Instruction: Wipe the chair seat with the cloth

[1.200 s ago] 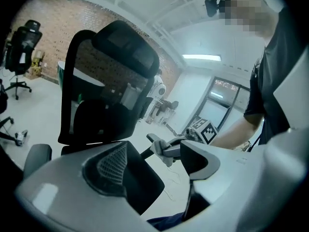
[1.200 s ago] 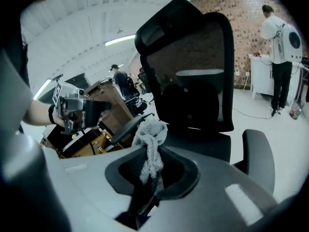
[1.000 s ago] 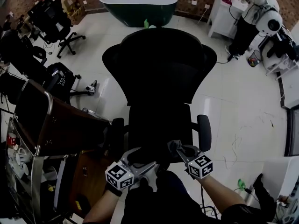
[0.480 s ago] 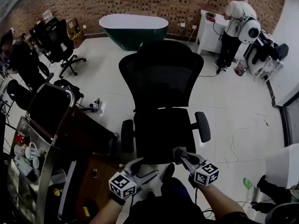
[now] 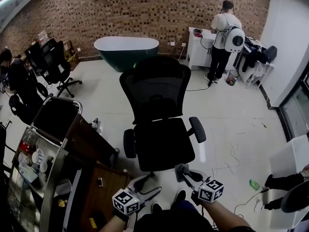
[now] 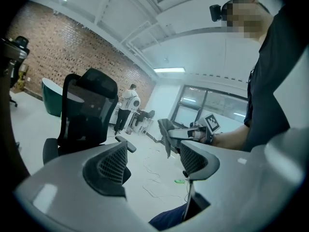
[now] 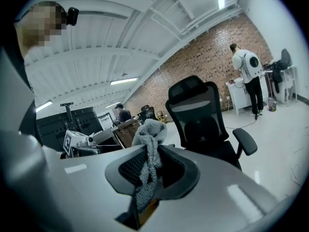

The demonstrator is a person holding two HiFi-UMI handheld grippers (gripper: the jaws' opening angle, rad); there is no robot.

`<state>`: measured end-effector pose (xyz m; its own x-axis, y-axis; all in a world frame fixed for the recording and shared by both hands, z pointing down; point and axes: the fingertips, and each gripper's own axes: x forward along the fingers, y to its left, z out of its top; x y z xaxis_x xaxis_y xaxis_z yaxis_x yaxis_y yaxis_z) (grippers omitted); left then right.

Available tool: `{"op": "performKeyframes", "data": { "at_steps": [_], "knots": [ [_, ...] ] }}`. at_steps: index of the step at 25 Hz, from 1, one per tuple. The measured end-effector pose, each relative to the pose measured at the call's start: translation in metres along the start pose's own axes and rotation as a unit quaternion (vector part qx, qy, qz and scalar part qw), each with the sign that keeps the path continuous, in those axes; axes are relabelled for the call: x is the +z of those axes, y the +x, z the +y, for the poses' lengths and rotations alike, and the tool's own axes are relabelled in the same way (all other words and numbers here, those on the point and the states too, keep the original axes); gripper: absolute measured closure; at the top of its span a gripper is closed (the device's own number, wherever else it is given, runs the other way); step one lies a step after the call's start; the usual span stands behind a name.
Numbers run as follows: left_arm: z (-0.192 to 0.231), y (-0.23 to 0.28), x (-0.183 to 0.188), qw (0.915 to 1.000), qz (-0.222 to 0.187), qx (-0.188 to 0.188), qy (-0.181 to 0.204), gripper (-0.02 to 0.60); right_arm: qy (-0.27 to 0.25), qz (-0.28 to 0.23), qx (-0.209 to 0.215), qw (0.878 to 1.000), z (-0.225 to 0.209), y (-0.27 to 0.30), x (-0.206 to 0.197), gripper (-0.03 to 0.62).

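1. Fingers [image 7: 179,172] of the right gripper [image 7: 150,168] are seen closed on a grey cloth [image 7: 148,135], which is bunched above the tips and trails down between them.
2. Fingers [image 6: 112,166] of the left gripper [image 6: 152,162] are spread apart, and nothing is caught between them; only pale floor is framed in the gap.
3. Both grippers are held side by side at the near edge of the head view, just in front of a black office chair [image 5: 155,88].
4. The cloth is carried near the front edge of the chair seat [image 5: 161,144] and is not laid on it.
5. Behind the chair, a dark green bathtub [image 5: 126,50] is set against a brick wall [image 5: 145,8].
6. At the right rear, a person [image 5: 222,30] in a white shirt is pictured standing at a white surface [image 5: 198,47].
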<state>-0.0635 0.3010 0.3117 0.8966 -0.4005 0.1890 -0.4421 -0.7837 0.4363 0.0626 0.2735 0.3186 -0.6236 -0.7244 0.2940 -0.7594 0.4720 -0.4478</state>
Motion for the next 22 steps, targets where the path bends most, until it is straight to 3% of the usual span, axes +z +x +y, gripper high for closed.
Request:
{"op": "performKeyframes", "data": {
  "at_steps": [7, 22],
  "knots": [
    [-0.033, -0.011, 0.012, 0.9996, -0.027, 0.008, 0.004, 0.212, -0.025, -0.013, 0.012, 1.0, 0.022, -0.046, 0.011, 0.545],
    [-0.109, 0.018, 0.016, 0.9963, -0.067, 0.048, 0.023, 0.212, -0.038, -0.031, 0.043, 0.998, -0.011, -0.129, 0.024, 0.545]
  ]
}}
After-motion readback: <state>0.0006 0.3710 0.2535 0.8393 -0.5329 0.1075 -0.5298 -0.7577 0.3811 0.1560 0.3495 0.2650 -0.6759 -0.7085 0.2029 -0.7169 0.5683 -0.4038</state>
